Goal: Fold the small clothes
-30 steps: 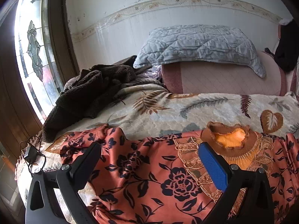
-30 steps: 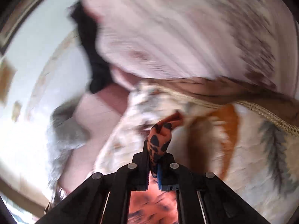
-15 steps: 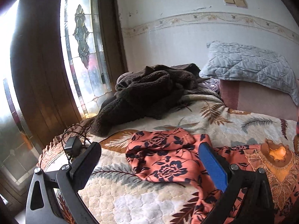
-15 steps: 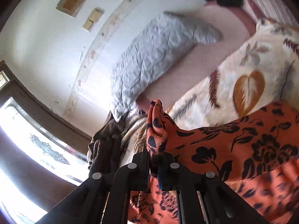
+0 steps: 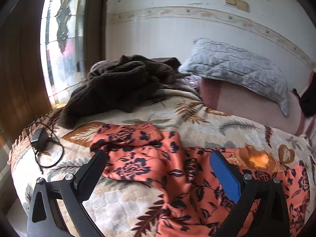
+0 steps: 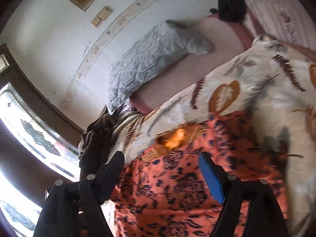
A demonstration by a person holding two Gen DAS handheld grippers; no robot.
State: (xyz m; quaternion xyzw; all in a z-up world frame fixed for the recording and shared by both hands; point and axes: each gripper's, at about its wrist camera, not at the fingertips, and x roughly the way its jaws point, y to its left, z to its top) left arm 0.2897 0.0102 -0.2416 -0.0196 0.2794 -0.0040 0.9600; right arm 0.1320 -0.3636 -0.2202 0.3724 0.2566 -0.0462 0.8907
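Observation:
An orange garment with a dark flower print lies on the bed, its brown knit collar at the right and one sleeve folded in at the left. My left gripper is open and empty, hovering just above the garment's middle. In the right wrist view the same garment fills the lower middle, with the collar ahead. My right gripper is open and empty above the cloth.
A leaf-print quilt covers the bed. A dark brown fleece heap lies at the back left, a grey pillow on a pink bolster behind. A black charger with cable sits near the left bed edge.
My right gripper has let go of the sleeve it was holding and stands open over the garment. The left gripper's view has swung back right toward the collar.

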